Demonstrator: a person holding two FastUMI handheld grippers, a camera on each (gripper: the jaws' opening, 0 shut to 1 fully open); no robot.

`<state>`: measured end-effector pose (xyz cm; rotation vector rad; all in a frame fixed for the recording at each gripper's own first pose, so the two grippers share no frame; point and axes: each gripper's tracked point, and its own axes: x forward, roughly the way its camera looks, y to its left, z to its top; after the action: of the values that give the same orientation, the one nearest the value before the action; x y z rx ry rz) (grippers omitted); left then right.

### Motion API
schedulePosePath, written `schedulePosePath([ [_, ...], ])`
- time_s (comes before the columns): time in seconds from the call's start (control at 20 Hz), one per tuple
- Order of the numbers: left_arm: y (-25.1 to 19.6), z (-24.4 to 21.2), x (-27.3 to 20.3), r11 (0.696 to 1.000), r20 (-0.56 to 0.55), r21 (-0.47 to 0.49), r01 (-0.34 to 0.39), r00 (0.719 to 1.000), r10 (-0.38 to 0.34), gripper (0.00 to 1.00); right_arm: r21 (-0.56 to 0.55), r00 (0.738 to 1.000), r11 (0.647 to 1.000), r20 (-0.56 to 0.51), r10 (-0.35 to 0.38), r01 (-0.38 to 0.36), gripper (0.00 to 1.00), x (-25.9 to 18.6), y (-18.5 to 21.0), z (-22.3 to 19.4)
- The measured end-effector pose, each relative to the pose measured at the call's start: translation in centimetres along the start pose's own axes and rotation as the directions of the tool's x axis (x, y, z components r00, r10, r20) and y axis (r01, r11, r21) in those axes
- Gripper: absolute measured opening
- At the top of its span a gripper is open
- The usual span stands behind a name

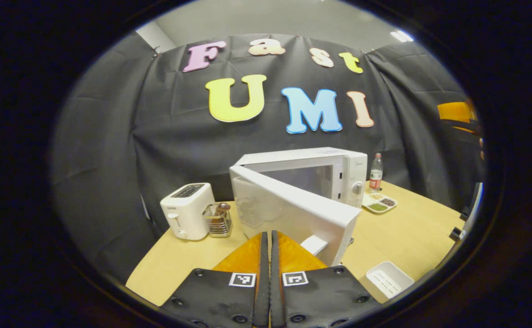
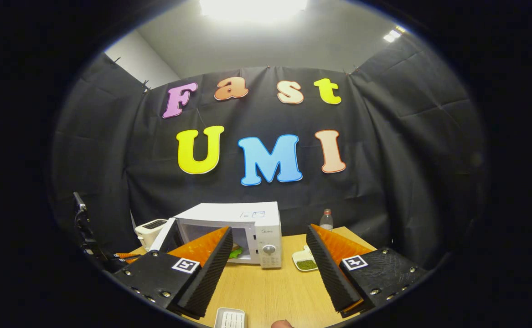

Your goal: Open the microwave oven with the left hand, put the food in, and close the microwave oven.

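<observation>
The white microwave (image 1: 345, 166) stands mid-table with its door (image 1: 307, 212) swung about halfway out. My left gripper (image 1: 266, 234) is shut with nothing between its fingers, its tips right at the door's outer face. In the right gripper view the microwave (image 2: 259, 218) shows its cavity, with the door (image 2: 167, 238) hinged out to the left. Something green, the food (image 2: 235, 252), lies inside. My right gripper (image 2: 269, 229) hangs open and empty, well in front of the microwave and above the table.
A white toaster (image 1: 186, 210) and a glass holder (image 1: 218, 220) stand left of the microwave. At its right are a bottle (image 1: 375, 171) and a divided food tray (image 1: 379, 202). A small white tray (image 1: 389, 278) lies near the table's front edge (image 2: 230, 318).
</observation>
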<state>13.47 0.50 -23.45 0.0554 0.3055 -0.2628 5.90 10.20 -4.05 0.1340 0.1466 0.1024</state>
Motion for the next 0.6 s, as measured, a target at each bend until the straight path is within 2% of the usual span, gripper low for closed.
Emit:
schedulePosePath([
  [0.05, -0.7, 0.4, 0.5, 1.0, 0.003, 0.007, 0.018, 1.0, -0.018, 0.07, 0.002, 1.0, 1.0, -0.001, -0.011, 0.011, 0.98, -0.1, -0.6, -0.2],
  [0.1, -1.6, 0.8, 1.2, 0.999, 0.006, 0.011, 0.036, 0.999, -0.036, 0.12, 0.0, 1.0, 1.0, -0.003, -0.025, 0.025, 0.98, -0.2, -1.2, -0.2],
  [0.15, -2.4, 1.2, 1.9, 0.998, 0.009, 0.014, 0.054, 0.998, -0.054, 0.07, -0.002, 0.999, 0.999, -0.005, -0.04, 0.04, 0.97, -0.4, -1.9, -0.1],
  [0.25, -3.8, 1.8, 3.4, 0.996, 0.012, 0.016, 0.083, 0.996, -0.083, 0.08, -0.007, 0.997, 0.997, -0.006, -0.07, 0.07, 0.98, -0.7, -3.2, 0.0],
  [0.3, -4.6, 2.3, 4.0, 0.995, 0.017, 0.018, 0.097, 0.995, -0.097, 0.12, -0.008, 0.996, 0.996, -0.007, -0.086, 0.086, 0.97, -0.8, -3.9, -0.7],
  [0.35, -5.3, 2.7, 4.7, 0.994, 0.024, 0.02, 0.112, 0.993, -0.112, 0.07, -0.008, 0.995, 0.995, -0.009, -0.101, 0.101, 0.97, -0.9, -4.6, -0.7],
  [0.45, -6.4, 3.4, 5.9, 0.991, 0.035, 0.024, 0.129, 0.991, -0.129, 0.12, -0.006, 0.991, 0.992, -0.014, -0.13, 0.13, 0.98, -1.2, -5.6, -0.7],
  [0.5, -7.2, 3.5, 6.5, 0.989, 0.034, 0.018, 0.148, 0.988, -0.149, 0.08, -0.009, 0.989, 0.989, -0.018, -0.146, 0.146, 0.98, -1.3, -6.1, -0.8],
  [0.6, -8.2, 4.0, 7.9, 0.985, 0.033, 0.014, 0.174, 0.984, -0.175, 0.08, -0.016, 0.983, 0.984, -0.026, -0.18, 0.179, 0.97, -1.6, -7.0, -1.1],
])
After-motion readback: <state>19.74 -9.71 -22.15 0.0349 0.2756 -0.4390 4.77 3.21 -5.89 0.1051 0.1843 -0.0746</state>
